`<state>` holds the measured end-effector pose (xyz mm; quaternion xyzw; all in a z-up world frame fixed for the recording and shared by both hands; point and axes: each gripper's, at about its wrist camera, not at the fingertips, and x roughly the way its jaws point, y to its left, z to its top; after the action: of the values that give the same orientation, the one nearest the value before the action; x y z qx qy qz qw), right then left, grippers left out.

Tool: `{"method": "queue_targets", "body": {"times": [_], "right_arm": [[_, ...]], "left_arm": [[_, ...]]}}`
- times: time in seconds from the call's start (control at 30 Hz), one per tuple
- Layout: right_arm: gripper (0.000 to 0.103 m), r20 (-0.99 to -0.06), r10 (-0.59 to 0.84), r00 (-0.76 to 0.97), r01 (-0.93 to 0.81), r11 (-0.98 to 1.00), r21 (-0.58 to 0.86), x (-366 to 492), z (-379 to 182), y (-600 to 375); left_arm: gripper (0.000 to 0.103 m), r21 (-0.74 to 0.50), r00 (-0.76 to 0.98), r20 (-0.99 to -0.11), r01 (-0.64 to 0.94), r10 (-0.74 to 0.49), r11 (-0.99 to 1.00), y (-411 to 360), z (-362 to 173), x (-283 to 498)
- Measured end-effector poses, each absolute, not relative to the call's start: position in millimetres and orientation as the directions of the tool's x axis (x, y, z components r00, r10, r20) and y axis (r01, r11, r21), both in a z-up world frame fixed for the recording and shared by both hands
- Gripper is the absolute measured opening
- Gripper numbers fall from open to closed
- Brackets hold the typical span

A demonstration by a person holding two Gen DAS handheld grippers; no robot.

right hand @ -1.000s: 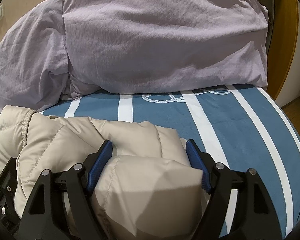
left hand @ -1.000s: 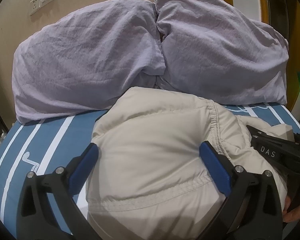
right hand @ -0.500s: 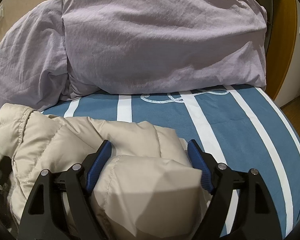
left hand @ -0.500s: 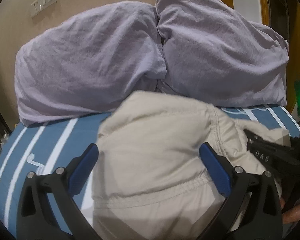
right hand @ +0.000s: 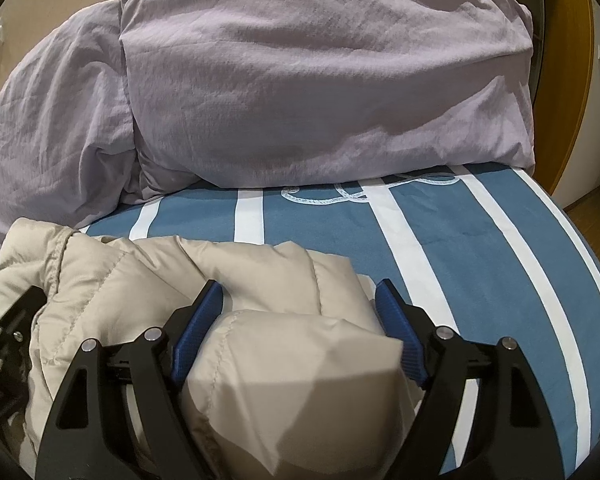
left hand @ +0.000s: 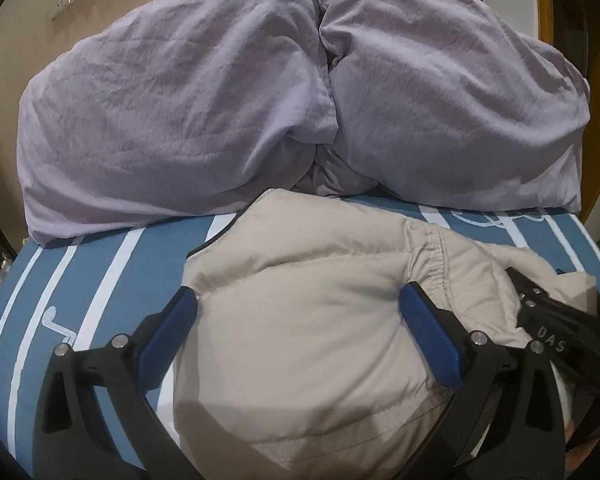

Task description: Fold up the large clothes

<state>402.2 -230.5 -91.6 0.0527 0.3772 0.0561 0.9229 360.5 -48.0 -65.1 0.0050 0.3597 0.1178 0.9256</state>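
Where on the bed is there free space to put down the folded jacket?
The striped blue sheet is bare to the right of the beige jacket, below the lilac pillows. A narrower bare strip lies left of the jacket. The middle is crowded: there the jacket reaches the pillows.

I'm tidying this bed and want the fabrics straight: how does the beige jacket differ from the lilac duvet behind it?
The beige jacket is quilted with stitched seams; the lilac duvet is plain and finely creased. The jacket lies low at the near end of the striped sheet; the duvet is heaped high at the far end. Both are puffy.
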Motion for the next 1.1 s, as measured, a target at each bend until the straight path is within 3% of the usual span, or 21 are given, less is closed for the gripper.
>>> {"method": "queue_targets", "body": {"times": [0.33,0.47,0.53,0.7,0.83,1.1], "right_arm": [[0.081,-0.691,0.119,0.713,-0.054,0.992,0.115,400,-90,-228],[0.082,-0.708,0.23,0.668,-0.105,0.971,0.216,392,-84,-246],[0.094,-0.691,0.287,0.664,-0.126,0.953,0.275,380,-77,-260],[0.099,-0.67,0.412,0.618,-0.175,0.902,0.394,356,-68,-294],[0.102,-0.685,0.46,0.564,-0.19,0.88,0.435,348,-70,-307],[0.102,-0.692,0.589,0.418,-0.188,0.801,0.568,346,-98,-320]], "left_arm": [[0.101,0.066,0.721,-0.663,-0.213,0.202,0.975,-42,-63,360],[0.101,0.023,0.723,-0.669,-0.211,0.172,0.977,-30,-47,339],[0.101,-0.033,0.728,-0.675,-0.192,0.12,0.981,-17,-39,322],[0.101,-0.047,0.732,-0.677,-0.151,0.08,0.987,4,-31,283],[0.101,-0.026,0.725,-0.685,-0.117,0.067,0.993,13,-31,264],[0.101,-0.104,0.693,-0.72,-0.098,-0.007,0.99,23,-41,258]]}}
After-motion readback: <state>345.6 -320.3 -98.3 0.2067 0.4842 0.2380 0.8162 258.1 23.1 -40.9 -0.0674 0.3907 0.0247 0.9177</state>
